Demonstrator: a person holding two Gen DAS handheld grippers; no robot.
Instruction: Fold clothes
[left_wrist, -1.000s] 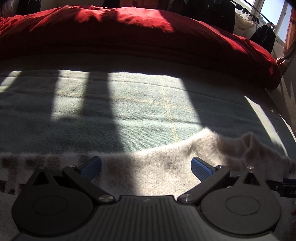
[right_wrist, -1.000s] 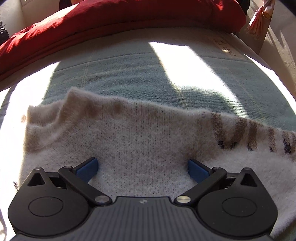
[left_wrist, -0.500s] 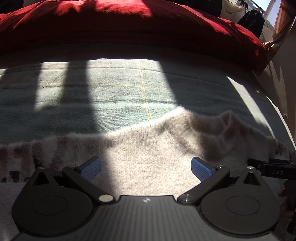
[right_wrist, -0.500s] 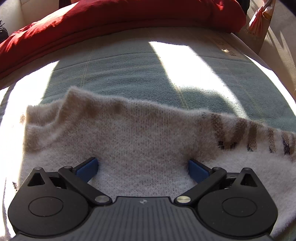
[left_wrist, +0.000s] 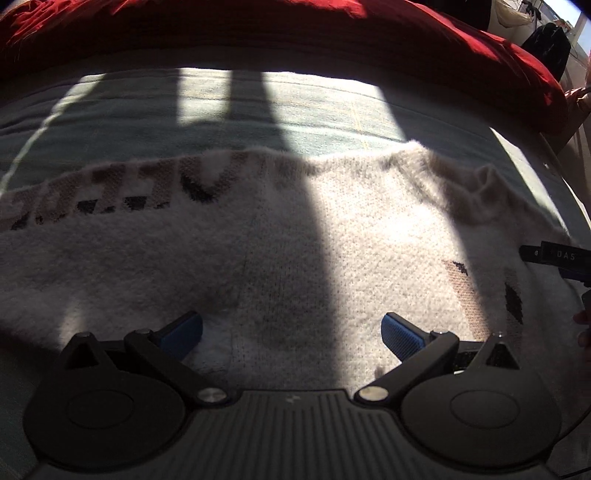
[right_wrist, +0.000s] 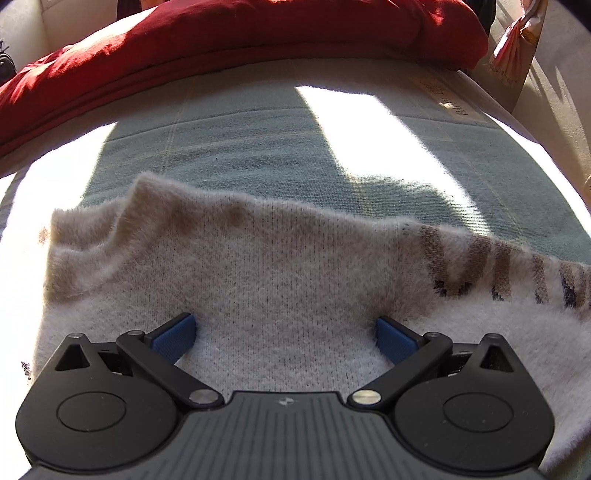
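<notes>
Sweater (left_wrist: 295, 258) (right_wrist: 277, 280) lies flat on the bed (right_wrist: 258, 147), right under both claws; left claw (left_wrist: 291, 332) and right claw (right_wrist: 284, 332) gape wide, gripping nothing.

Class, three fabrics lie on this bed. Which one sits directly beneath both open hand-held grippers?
The fuzzy white sweater, with brown patterned bands. The green blanket and red duvet lie farther away.

left black plastic gripper (left_wrist: 291, 334): blue ribbed pads (left_wrist: 400, 334), round disc housings, silver pivot screws, grooved grey body. right black plastic gripper (right_wrist: 284, 334) looks identical, small logo mid-body.
</notes>
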